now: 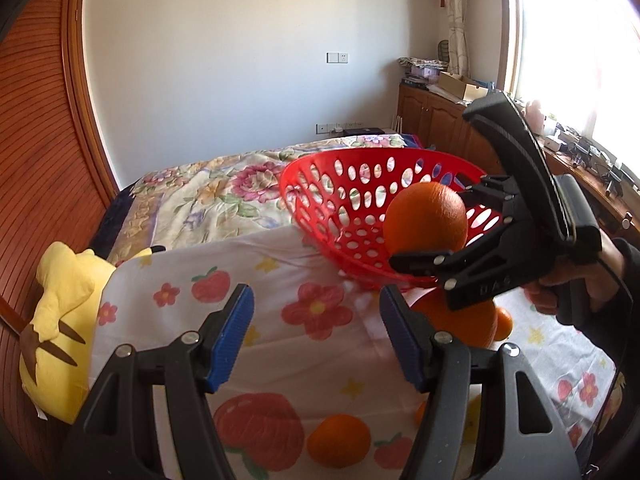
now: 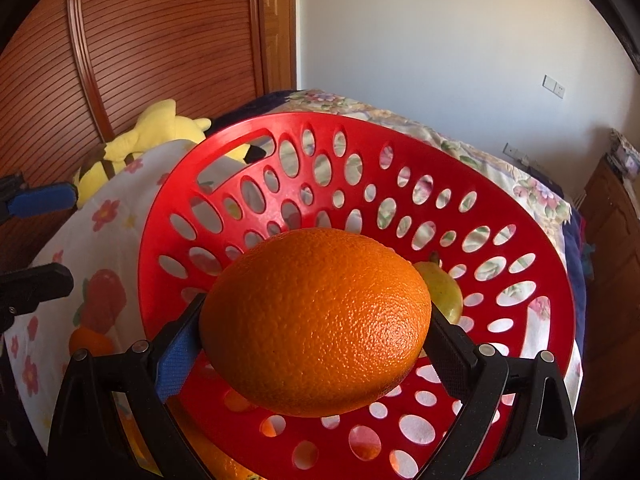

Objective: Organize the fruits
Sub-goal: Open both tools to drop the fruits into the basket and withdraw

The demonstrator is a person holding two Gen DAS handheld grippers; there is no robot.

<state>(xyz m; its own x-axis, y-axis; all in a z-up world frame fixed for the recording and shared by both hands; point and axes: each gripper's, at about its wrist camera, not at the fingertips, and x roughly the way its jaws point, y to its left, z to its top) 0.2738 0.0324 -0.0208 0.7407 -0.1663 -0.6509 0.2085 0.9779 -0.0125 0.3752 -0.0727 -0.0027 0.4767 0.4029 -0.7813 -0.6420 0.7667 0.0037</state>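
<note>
My right gripper [image 2: 316, 320] is shut on a large orange [image 2: 316, 320] and holds it over the red perforated basket [image 2: 360, 140]; it also shows in the left wrist view [image 1: 430, 236] with the orange [image 1: 426, 216] above the basket [image 1: 320, 196]. A yellow-green fruit [image 2: 444, 292] lies in the basket behind the orange. My left gripper [image 1: 316, 332] is open and empty above the fruit-print cloth [image 1: 280, 280]. Loose oranges lie on the cloth: one [image 1: 338, 440] below the left gripper, others [image 1: 472, 320] under the right gripper.
A yellow plush toy [image 1: 60, 320] lies at the left edge of the bed by the wooden wardrobe [image 1: 36, 160]. A floral quilt [image 1: 224, 192] covers the bed behind the basket. Wooden cabinets [image 1: 432, 116] with clutter stand under the window at right.
</note>
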